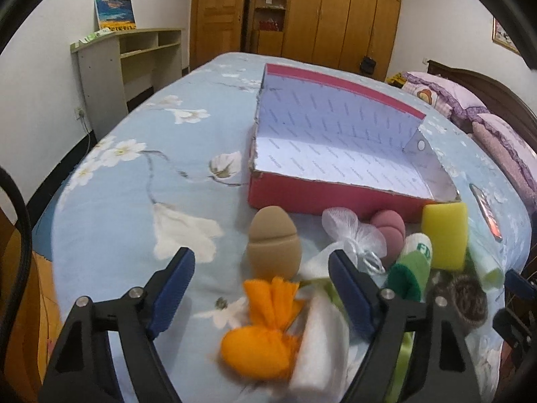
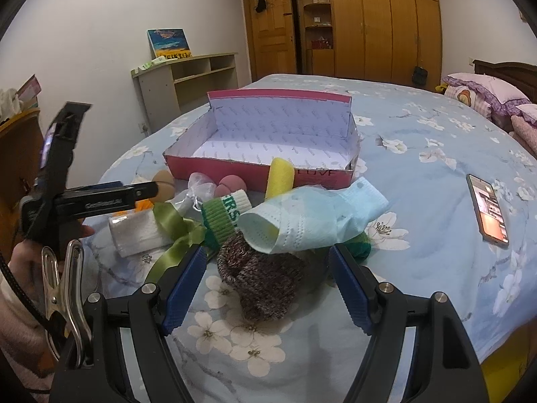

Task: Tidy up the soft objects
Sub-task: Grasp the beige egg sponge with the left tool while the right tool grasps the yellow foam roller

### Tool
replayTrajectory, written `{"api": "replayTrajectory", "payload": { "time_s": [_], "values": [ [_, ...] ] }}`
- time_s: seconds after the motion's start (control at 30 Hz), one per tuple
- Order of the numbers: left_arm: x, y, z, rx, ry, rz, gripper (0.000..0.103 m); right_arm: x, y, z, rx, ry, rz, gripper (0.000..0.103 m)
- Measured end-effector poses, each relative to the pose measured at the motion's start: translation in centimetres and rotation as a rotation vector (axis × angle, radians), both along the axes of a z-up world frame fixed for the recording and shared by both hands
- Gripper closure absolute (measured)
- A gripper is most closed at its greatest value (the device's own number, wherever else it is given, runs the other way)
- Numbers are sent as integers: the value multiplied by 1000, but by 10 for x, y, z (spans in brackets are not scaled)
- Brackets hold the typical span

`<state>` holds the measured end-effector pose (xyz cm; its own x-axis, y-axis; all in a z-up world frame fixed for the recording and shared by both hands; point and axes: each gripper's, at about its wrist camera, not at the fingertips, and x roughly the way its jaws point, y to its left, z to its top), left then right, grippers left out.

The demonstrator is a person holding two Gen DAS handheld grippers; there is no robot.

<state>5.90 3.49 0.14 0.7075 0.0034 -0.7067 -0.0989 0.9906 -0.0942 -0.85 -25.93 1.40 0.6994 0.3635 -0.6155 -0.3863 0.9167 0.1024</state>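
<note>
- Cotton bedsheet, pale blue with white blossoms, fills the left wrist view; a shallow pink cardboard box with a white printed lining sits at about 1 o'clock and holds nothing.
- Left gripper stands wide, its ribbed blue pads touching nothing. An orange cloth bundle, knotted at its top and blurred, lies between the jaws beside a rolled white cloth.
- Ahead at 12 o'clock stands a tan egg-shaped sponge, smooth and matte. To its right come a white mesh puff, a rounded pink sponge, a green and white ribbed sock and a porous yellow foam block, all in front of the box.
- A brown knitted piece at 3 o'clock is partly hidden by the gripper frame, and a phone is cut by the bed's curve.
- In the right wrist view the right gripper is also wide, gripping nothing; the mottled brown knit lies between its pads, and whether they touch it I cannot tell.
- A crumpled pale blue pleated face mask drapes over the pile at 12 o'clock, hiding part of the sock and the yellow foam.
- Glossy green ribbon curls at 10 o'clock beside the white cloth.
- The left gripper's black arm and a hand enter at 9 o'clock, covering part of the tan sponge.
</note>
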Motion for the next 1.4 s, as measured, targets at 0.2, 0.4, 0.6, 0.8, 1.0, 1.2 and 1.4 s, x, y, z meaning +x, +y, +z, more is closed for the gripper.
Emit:
{"api": "replayTrajectory", "payload": {
  "time_s": [0.2,0.4,0.6,0.8,1.0,1.2,1.4],
  "values": [
    [22,-4,-12,-23,44,-29,30,6,-4,7,2,2,6,26],
    [28,-8,-16,-34,47,-61,55,14,-1,19,-6,-10,9,26],
    [23,1,-12,-73,36,-62,64,33,6,28,30,14,27,29],
    [17,7,-6,-88,15,-54,65,63,23,25,-5,60,40,42],
    [7,13,4,-90,-23,-48,65,85,36,13,-62,118,29,44],
    [2,10,9,-87,-36,-61,65,101,40,2,-71,178,25,62],
    [-6,8,16,-78,-57,-65,65,97,38,4,-52,157,19,81]
  ]
}}
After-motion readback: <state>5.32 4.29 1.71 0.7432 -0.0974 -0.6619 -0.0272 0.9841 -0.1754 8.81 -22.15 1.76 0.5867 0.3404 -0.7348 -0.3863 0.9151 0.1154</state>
